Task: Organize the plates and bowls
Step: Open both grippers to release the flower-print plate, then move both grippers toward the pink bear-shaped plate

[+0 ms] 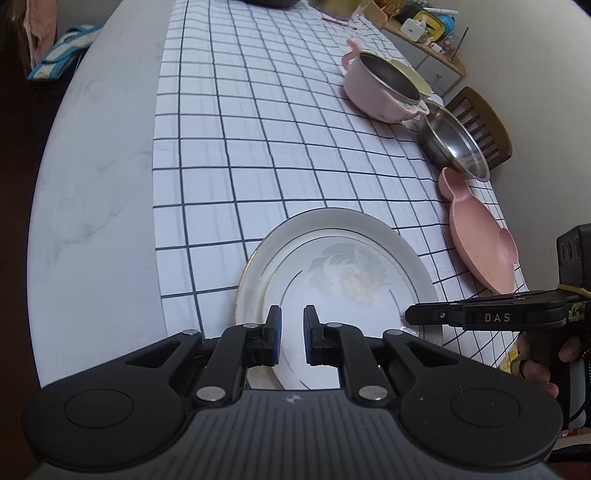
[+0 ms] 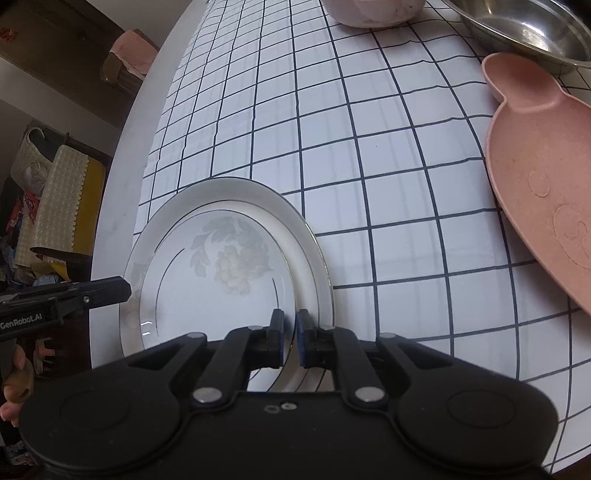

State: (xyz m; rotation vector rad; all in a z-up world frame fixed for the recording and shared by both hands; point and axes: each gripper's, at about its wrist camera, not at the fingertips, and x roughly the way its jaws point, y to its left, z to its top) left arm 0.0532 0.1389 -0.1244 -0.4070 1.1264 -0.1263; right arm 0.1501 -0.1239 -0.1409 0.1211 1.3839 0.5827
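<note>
A white plate with a grey flower print and a gold line lies flat on the checked tablecloth, near the table's front edge. My left gripper hovers over the plate's near left part. Its jaws stand a small gap apart, and only the plate's face shows between them. My right gripper is at the plate's right rim. Its jaws are narrowly apart with the rim line running between the pads, not visibly pressed. Each gripper also shows side-on in the other's view: right gripper, left gripper.
To the right of the plate lies a pink eared dish. Behind it are a steel bowl and a pink handled pot. A wooden chair and a cluttered shelf stand beyond the right edge. Bare grey tabletop runs along the left.
</note>
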